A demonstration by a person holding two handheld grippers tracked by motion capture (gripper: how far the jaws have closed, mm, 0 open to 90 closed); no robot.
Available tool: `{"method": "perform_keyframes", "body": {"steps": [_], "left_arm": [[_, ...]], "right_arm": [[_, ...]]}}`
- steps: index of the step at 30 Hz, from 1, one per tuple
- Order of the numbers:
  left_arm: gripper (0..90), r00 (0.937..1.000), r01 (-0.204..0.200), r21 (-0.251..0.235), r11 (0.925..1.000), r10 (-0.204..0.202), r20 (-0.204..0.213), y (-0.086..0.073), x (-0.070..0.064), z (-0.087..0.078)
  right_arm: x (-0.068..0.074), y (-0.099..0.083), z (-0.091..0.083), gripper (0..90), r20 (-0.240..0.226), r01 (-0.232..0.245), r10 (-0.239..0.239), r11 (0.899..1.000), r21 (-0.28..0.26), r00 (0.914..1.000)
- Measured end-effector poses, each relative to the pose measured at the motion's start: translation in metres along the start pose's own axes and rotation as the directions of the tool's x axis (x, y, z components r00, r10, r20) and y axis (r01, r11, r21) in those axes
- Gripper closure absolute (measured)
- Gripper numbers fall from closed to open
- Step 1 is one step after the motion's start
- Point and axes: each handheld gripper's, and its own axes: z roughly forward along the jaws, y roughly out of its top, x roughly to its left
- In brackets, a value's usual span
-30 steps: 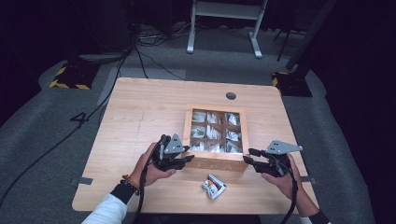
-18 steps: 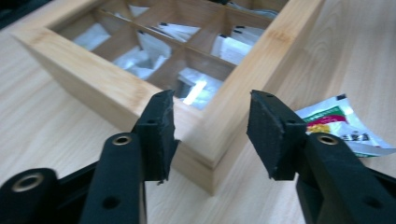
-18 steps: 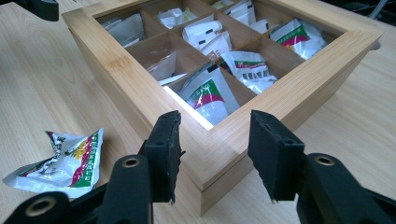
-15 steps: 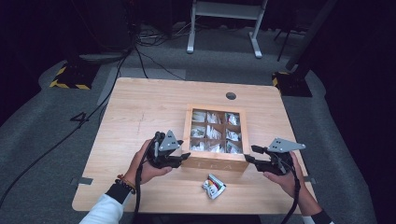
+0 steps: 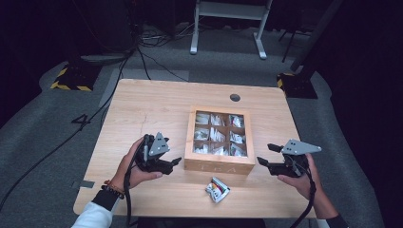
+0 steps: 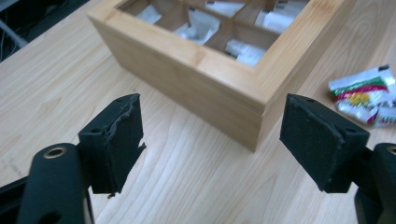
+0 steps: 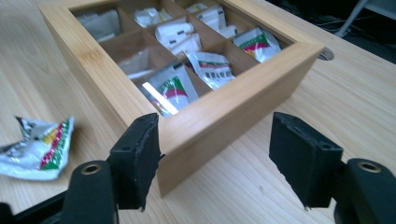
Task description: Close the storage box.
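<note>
Both grippers sat at the wooden box [image 5: 218, 164], left gripper [image 5: 175, 163] and right gripper [image 5: 262, 163] either side. Jaws apart on both, holding nothing. Packet [image 5: 217, 189] lay just in front.

The wooden box [image 5: 217, 162] stands between the left gripper [image 5: 175, 162] and the right gripper [image 5: 260, 162]. Bare table [image 5: 142, 114] lies beyond the left gripper. A small packet [image 5: 217, 189] lies near the box's front.

high: above, forward-down, far | gripper views: low, close | shared: wooden box [image 5: 219, 142]
</note>
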Motion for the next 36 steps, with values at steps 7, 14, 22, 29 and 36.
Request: {"method": "perform_keyframes", "body": {"steps": [7,14,22,29,36], "left_arm": [[18.3,0.9976,-0.014,0.069,0.9975,0.019,-0.067,-0.024,0.005,-0.004],[18.5,0.995,0.01,0.13,0.9914,0.003,-0.1,-0.053,0.012,-0.002],[18.6,0.9925,0.071,0.166,0.9835,-0.053,-0.11,-0.083,0.024,0.003],[18.4,0.9907,0.088,0.198,0.9762,-0.065,-0.119,-0.1,0.027,0.006],[18.4,0.9894,0.113,0.2,0.9733,-0.092,-0.113,-0.111,0.031,0.007]], "right_arm": [[-0.009,-0.019,-0.004,26.1,0.013,-0.031,0.031,0.998,0.046,0.9994],[-0.016,-0.037,-0.001,24.1,0.031,-0.052,0.049,0.995,0.088,0.9983],[-0.026,-0.062,0.008,22.1,0.039,-0.087,0.082,0.986,0.142,0.9959],[-0.033,-0.083,0.013,22.4,0.094,-0.103,0.089,0.982,0.158,0.9916],[-0.04,-0.099,0.009,22.1,0.105,-0.175,0.162,0.975,0.137,0.9812]]}}
